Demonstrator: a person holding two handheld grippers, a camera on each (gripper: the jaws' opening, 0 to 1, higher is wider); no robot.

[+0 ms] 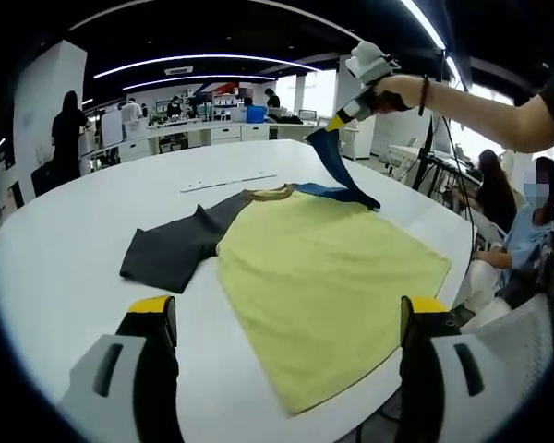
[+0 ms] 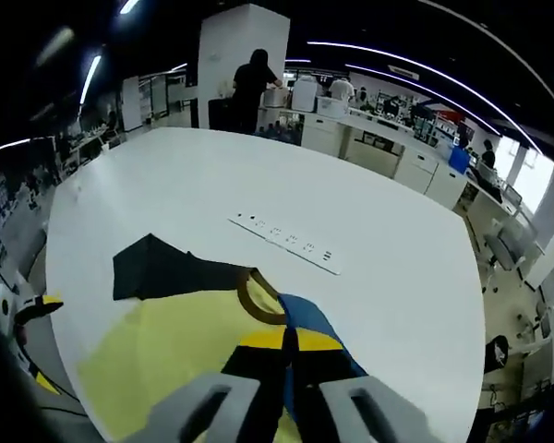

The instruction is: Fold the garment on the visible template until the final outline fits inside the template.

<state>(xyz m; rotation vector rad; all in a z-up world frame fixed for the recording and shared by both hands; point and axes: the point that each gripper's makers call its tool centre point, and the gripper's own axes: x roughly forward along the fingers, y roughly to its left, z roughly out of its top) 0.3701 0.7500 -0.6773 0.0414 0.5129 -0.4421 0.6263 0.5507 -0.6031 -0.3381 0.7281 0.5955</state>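
Note:
A T-shirt with a yellow body [image 1: 323, 277] lies flat on the round white table [image 1: 74, 240]. Its dark grey sleeve [image 1: 171, 249] is spread out to the left, and its collar [image 1: 270, 193] is brown. My left gripper [image 1: 288, 309] hovers open over the shirt's near hem, holding nothing. My right gripper [image 1: 336, 124], in a person's hand, is shut on the blue sleeve [image 1: 337, 161] and holds it lifted above the table. In the right gripper view, that gripper [image 2: 291, 346] pinches the blue sleeve [image 2: 307, 318] beside the collar [image 2: 255, 301], with the yellow body [image 2: 166, 355] and grey sleeve [image 2: 157, 268] below it.
A long white strip with dark marks [image 1: 229, 182] [image 2: 286, 242] lies on the table beyond the shirt. The left gripper [image 2: 18, 309] shows at the table's edge. A person [image 1: 526, 221] sits just off the right rim. Desks and standing people fill the room behind.

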